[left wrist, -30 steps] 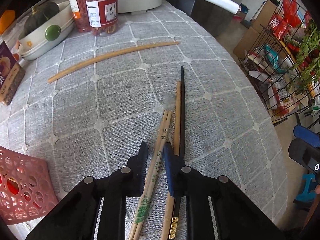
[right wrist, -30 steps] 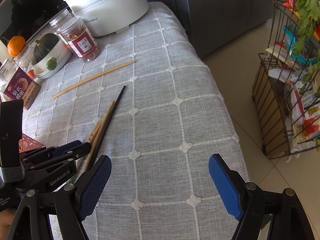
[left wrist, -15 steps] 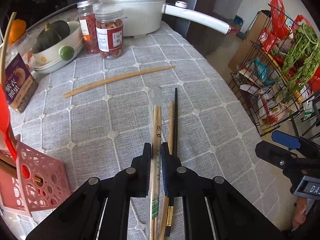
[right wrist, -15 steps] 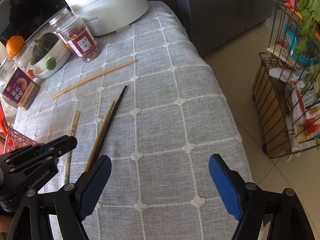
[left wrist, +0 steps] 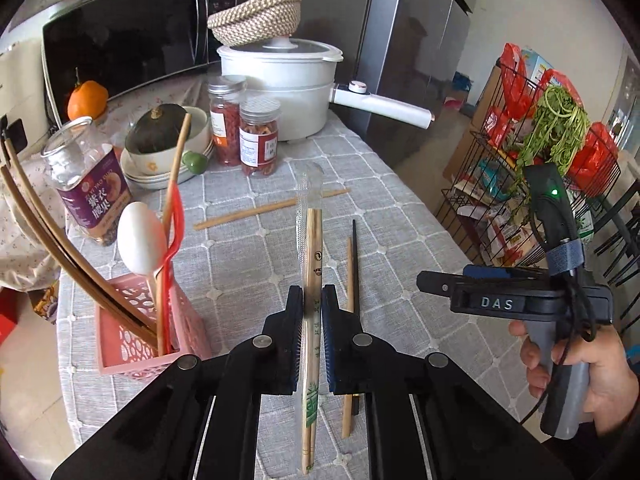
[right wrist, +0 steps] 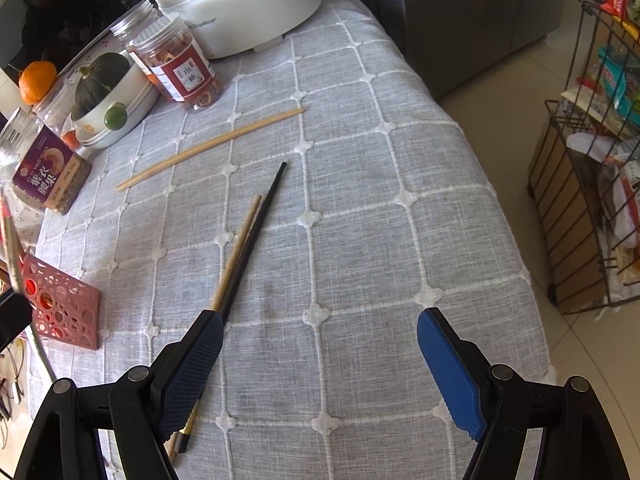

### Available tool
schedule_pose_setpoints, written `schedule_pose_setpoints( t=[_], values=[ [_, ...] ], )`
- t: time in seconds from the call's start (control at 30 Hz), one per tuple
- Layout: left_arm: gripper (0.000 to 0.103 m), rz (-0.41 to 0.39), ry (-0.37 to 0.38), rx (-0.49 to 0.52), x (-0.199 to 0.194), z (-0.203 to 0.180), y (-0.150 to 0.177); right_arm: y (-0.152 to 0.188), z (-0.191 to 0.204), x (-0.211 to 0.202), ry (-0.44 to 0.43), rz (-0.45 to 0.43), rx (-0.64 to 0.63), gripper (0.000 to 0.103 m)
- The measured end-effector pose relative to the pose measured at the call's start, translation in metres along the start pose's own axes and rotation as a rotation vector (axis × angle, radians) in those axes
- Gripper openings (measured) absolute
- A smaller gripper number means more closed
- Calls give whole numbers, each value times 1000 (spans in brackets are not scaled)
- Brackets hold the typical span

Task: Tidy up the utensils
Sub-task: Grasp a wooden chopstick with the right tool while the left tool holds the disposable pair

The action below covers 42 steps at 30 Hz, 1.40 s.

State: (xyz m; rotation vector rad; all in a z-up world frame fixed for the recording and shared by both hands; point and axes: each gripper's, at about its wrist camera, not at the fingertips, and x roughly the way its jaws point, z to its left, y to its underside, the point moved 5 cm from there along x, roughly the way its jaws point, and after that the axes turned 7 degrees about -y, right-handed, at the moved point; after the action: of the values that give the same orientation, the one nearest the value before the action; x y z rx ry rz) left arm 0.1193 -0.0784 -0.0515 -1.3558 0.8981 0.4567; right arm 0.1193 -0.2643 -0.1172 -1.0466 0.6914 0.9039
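My left gripper (left wrist: 311, 300) is shut on a pair of wrapped bamboo chopsticks (left wrist: 313, 256), held in the air above the grey checked tablecloth (left wrist: 248, 264). A black chopstick (right wrist: 252, 236) and a brown one (right wrist: 236, 252) lie side by side on the cloth, and a long pale stick (right wrist: 208, 146) lies farther back. The pink perforated basket (left wrist: 132, 336) at the left holds a white spoon, a red utensil and wooden sticks. My right gripper (right wrist: 320, 344) is open above the cloth, its left finger over the near ends of the two loose chopsticks.
Jars (left wrist: 259, 140), stacked bowls with a dark squash (left wrist: 160, 136), a purple-labelled jar (left wrist: 90, 188) and a white electric pot (left wrist: 280, 92) with a long handle crowd the table's back. A wire rack of groceries (left wrist: 536, 152) stands on the floor to the right. A hand (left wrist: 580, 372) holds the right gripper's grip.
My left gripper closed on the wrapped chopsticks and lifted them off the cloth, tilting up so the pot and microwave came into view. The right gripper drifted slightly over the loose chopsticks.
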Motion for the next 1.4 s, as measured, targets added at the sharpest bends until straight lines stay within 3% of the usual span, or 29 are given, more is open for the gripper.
schedule_pose_setpoints(
  t=[0.1,0.33,0.47,0.73,0.77,0.97,1.13,1.3,1.4],
  values=[
    [10,-21,5,-19,-14,12,4,-2,12,10,-34,12,1,80],
    [10,-45,14,-54,-32,39,10,-10,43,43,-101,58,-17,43],
    [10,-49,26,-87,-38,53,11,-13,56,62,-122,78,-24,31],
    [10,-67,37,-121,-47,69,10,-17,59,92,-80,118,-2,23],
    [10,-68,39,-124,-48,70,10,-18,58,93,-70,114,3,17],
    [10,-70,39,-138,-50,74,10,-22,55,91,0,115,-2,17],
    [10,-75,35,-145,-52,74,10,-17,58,99,-26,153,-5,16],
    [10,-98,26,-161,-56,77,8,-18,65,100,51,121,-77,8],
    [10,-139,10,-172,-65,81,4,-18,68,97,27,108,-84,6]
  ],
)
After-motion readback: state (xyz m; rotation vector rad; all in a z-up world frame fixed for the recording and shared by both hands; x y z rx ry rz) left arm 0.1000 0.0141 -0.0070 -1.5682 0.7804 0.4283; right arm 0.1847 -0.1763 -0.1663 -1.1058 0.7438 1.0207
